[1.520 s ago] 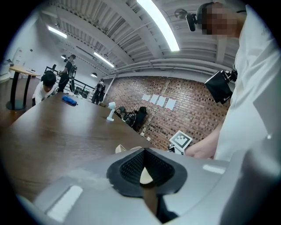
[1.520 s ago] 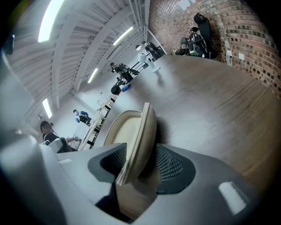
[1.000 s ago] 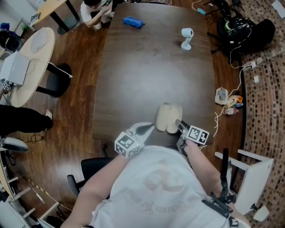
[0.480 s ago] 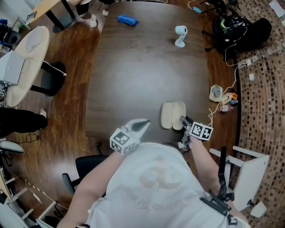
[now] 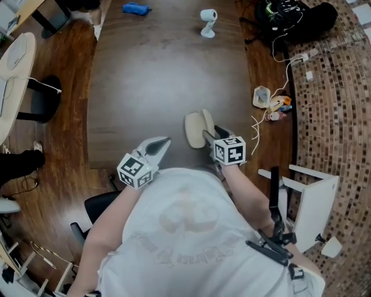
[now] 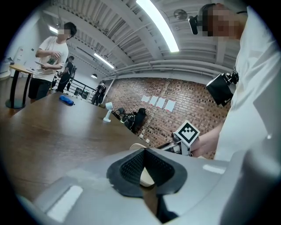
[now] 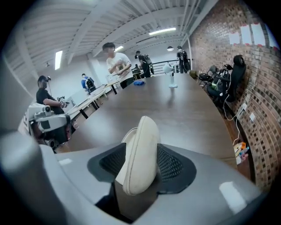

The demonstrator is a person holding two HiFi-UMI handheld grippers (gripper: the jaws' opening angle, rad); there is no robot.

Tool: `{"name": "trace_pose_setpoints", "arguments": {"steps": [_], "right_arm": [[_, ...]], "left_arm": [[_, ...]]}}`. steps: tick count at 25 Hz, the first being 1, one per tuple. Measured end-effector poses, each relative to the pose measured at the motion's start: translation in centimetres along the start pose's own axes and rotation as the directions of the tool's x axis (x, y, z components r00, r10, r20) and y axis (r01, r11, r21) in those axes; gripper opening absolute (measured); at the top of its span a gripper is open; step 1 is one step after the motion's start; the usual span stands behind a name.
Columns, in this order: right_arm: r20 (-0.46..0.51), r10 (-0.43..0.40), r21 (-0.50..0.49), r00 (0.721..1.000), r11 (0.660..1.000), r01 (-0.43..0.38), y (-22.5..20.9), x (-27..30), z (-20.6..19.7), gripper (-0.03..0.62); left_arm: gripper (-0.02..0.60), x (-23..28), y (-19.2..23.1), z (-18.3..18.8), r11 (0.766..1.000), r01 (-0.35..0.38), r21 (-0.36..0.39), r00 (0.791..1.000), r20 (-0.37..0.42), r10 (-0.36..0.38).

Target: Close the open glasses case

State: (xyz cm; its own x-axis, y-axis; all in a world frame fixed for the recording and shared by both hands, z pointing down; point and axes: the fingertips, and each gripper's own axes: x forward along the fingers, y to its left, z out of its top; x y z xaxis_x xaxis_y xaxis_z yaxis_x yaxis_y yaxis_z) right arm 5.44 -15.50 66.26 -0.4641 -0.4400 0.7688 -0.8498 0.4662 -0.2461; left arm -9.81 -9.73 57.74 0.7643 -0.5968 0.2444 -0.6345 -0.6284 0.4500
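Note:
A cream glasses case (image 5: 194,129) lies near the front edge of the dark wooden table (image 5: 162,75). Its left half lies flat and its right half stands tilted up on edge. My right gripper (image 5: 210,137) reaches in from the right, and that raised half (image 7: 142,145) stands between its jaws. The jaws are opening; a gap shows beside the left pad. My left gripper (image 5: 160,144) hovers left of the case, shut and empty. In the left gripper view, a bit of the case (image 6: 147,178) shows past the left gripper (image 6: 142,151), with the right gripper's marker cube (image 6: 188,133) beyond.
A small white camera on a stand (image 5: 208,20) and a blue object (image 5: 134,8) sit at the table's far end. On the floor at the right are a power strip with cables (image 5: 264,98) and a white chair (image 5: 307,197). A black chair (image 5: 87,214) stands at lower left.
The case lay open and flat; now its right half stands raised on edge. My right gripper has rolled and lifted with it. The left gripper kept its place beside the case.

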Motion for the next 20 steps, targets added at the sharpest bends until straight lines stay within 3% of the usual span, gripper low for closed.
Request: {"name": "trace_pose_setpoints", "arguments": {"steps": [3,9,13,20], "right_arm": [[-0.002,0.044,-0.075,0.999,0.996,-0.044,2.4,0.2,0.6,0.232],[-0.038,0.15,-0.131,0.988,0.979,-0.154,5.2,0.9,0.4,0.225],[-0.063,0.198,-0.112,0.978,0.973,-0.204,5.7,1.8,0.0,0.172],[-0.079,0.211,-0.111,0.974,0.969,-0.219,4.4,2.6,-0.5,0.047]], "left_arm": [[0.005,-0.4,0.4,-0.1,1.0,-0.015,-0.001,1.0,0.002,0.015],[0.005,0.0,0.1,-0.3,1.0,-0.016,0.002,1.0,-0.011,0.016],[0.005,0.6,-0.3,-0.3,1.0,-0.008,0.01,1.0,-0.019,0.008],[0.005,1.1,-0.5,-0.5,0.999,-0.039,0.009,0.999,-0.021,0.039]]}}
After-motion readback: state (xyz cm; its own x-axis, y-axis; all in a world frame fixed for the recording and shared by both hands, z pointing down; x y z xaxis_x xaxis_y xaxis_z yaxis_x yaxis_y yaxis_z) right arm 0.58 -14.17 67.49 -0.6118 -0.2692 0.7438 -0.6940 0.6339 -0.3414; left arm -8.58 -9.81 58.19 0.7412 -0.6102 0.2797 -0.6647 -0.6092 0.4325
